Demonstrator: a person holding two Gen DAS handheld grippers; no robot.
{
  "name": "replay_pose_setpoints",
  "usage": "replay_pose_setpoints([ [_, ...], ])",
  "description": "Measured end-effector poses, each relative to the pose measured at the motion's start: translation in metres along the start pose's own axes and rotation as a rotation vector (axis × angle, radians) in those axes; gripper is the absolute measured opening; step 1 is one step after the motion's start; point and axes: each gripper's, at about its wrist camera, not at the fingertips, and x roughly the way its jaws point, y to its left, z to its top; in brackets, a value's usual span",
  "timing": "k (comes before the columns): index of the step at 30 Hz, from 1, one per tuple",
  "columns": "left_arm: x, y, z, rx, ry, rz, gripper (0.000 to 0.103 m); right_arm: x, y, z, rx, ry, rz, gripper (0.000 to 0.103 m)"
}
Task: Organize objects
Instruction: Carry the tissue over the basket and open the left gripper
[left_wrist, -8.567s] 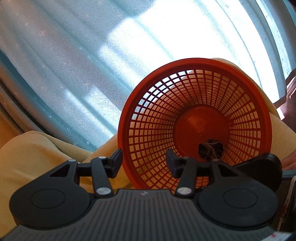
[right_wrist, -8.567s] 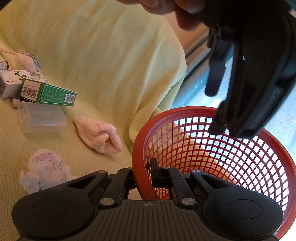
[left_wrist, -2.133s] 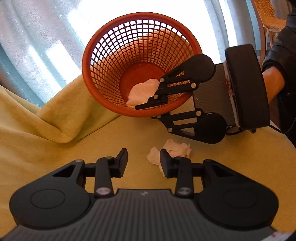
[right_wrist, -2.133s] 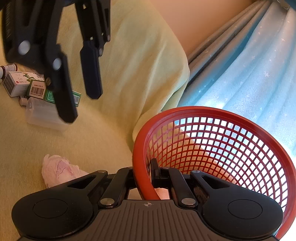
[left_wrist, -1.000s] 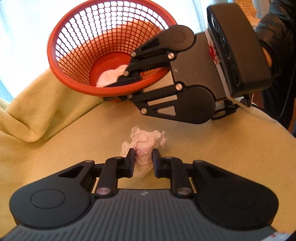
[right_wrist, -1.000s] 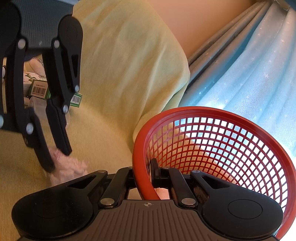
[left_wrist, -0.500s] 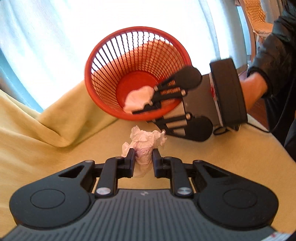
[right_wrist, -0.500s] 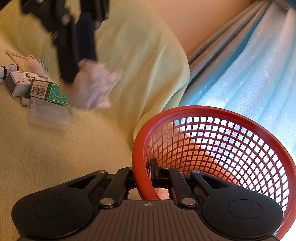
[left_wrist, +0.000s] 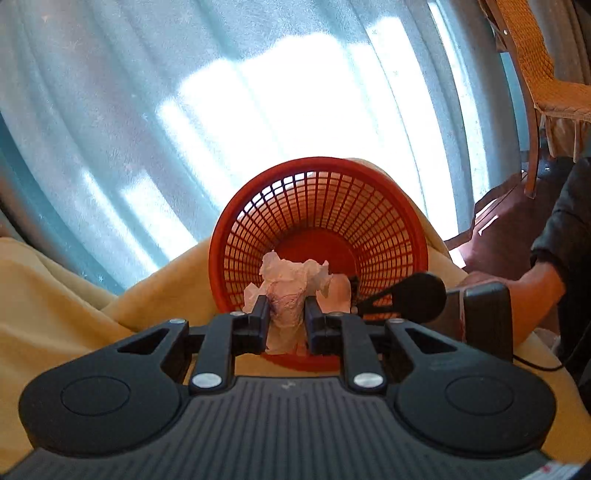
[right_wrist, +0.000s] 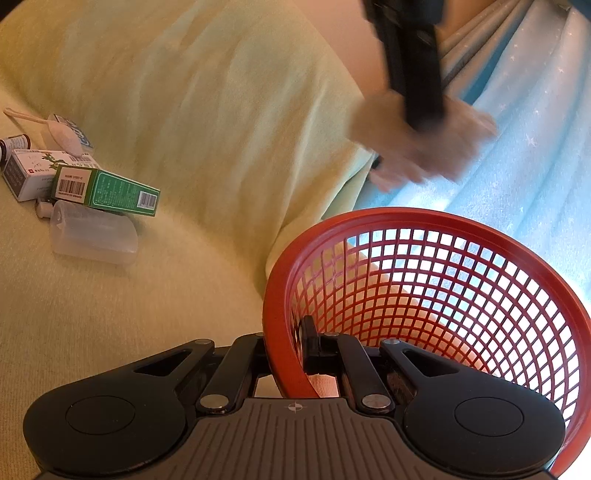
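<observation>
A crumpled white tissue (left_wrist: 286, 291) is pinched between the fingers of my left gripper (left_wrist: 286, 317), which is shut on it and holds it in the air in front of the mouth of the red mesh basket (left_wrist: 388, 229). The basket is tilted toward me, and a pale pink cloth (left_wrist: 340, 293) lies inside near its rim. My right gripper (right_wrist: 286, 354) is shut on the red basket's rim (right_wrist: 275, 295). In the right wrist view the left gripper (right_wrist: 417, 122) and its tissue (right_wrist: 388, 147) appear blurred above the basket.
On the yellow-green blanket (right_wrist: 184, 110) at the left lie a green box (right_wrist: 107, 190), a white box (right_wrist: 27, 170), a clear plastic container (right_wrist: 92, 232), a small bottle (right_wrist: 13, 144) and a spoon (right_wrist: 55, 131). A blue curtain (left_wrist: 184, 92) hangs behind. A wicker chair (left_wrist: 535, 74) stands at the right.
My left gripper has lifted the tissue off the blanket and carried it up toward the basket's mouth. The right gripper and the basket have stayed still.
</observation>
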Motion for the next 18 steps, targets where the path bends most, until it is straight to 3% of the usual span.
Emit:
replay_pose_setpoints([
  [4,0.026,-0.004,0.024,0.003,-0.041,-0.013,0.017,0.001,-0.001,0.0,0.005,0.001,0.003,0.002],
  [6,0.041,-0.006,0.033,-0.016,-0.045,-0.018,0.027,0.001,-0.001,0.0,0.008,0.0,0.005,0.001],
  [7,0.049,-0.007,0.036,-0.031,-0.037,-0.019,0.041,0.001,-0.001,0.0,0.009,0.0,0.006,0.001],
  [11,0.057,-0.009,0.04,-0.02,-0.026,-0.009,0.042,0.001,-0.002,0.0,0.011,-0.002,0.01,0.002],
  [16,0.038,0.004,0.023,-0.097,0.031,0.075,0.044,0.001,-0.002,0.001,0.018,-0.001,0.01,0.002],
  [18,0.027,0.011,0.012,-0.139,0.073,0.127,0.05,0.0,-0.002,0.001,0.019,0.0,0.01,0.002],
])
